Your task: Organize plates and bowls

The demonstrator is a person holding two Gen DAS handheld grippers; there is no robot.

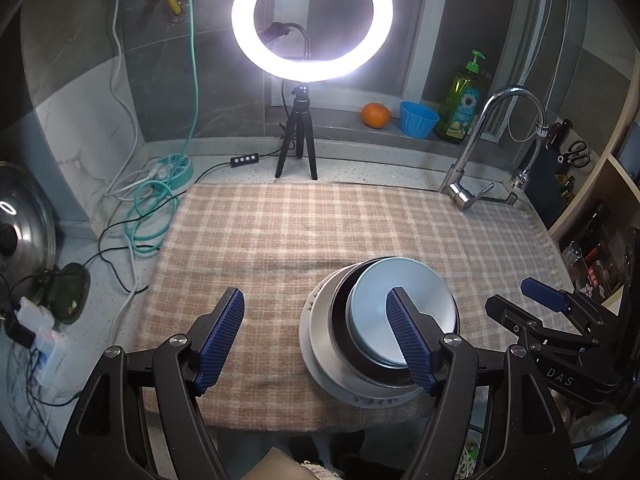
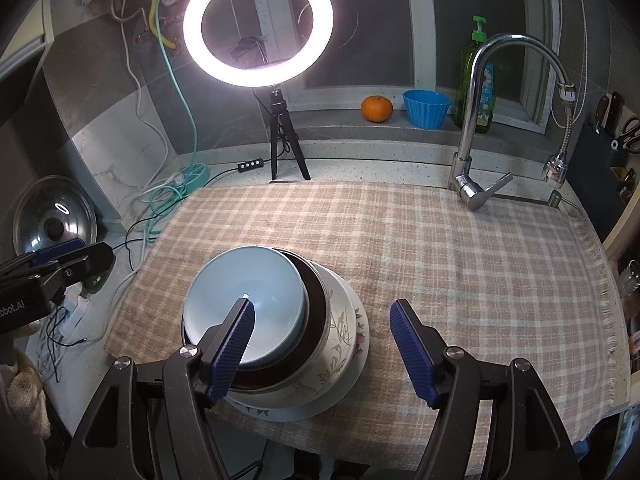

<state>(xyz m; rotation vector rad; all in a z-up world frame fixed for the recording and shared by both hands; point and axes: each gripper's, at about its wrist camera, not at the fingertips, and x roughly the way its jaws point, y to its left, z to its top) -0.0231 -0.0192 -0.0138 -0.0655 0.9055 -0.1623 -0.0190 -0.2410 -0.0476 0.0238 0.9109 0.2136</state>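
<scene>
A stack stands near the front edge of a checked cloth (image 1: 280, 232). It is a white floral plate (image 2: 360, 322) at the bottom, then a floral bowl (image 2: 340, 336), a dark bowl (image 2: 316, 304) and a pale blue bowl (image 2: 240, 276) on top. My left gripper (image 1: 316, 340) hangs open; its right finger crosses over the blue bowl (image 1: 404, 280) and its pads press on nothing. My right gripper (image 2: 322, 352) is open too, its left finger over the blue bowl, with the stack's right side below the gap. Each gripper shows at the edge of the other's view, the right one (image 1: 520, 300) and the left one (image 2: 88, 254).
A lit ring light on a tripod (image 1: 296, 140) stands behind the cloth. A faucet (image 2: 476, 152) rises at the back right. An orange (image 2: 376, 109), a blue cup (image 2: 426, 109) and a green soap bottle (image 1: 462, 100) sit on the sill. Cables and a pot lid (image 2: 54, 220) lie left.
</scene>
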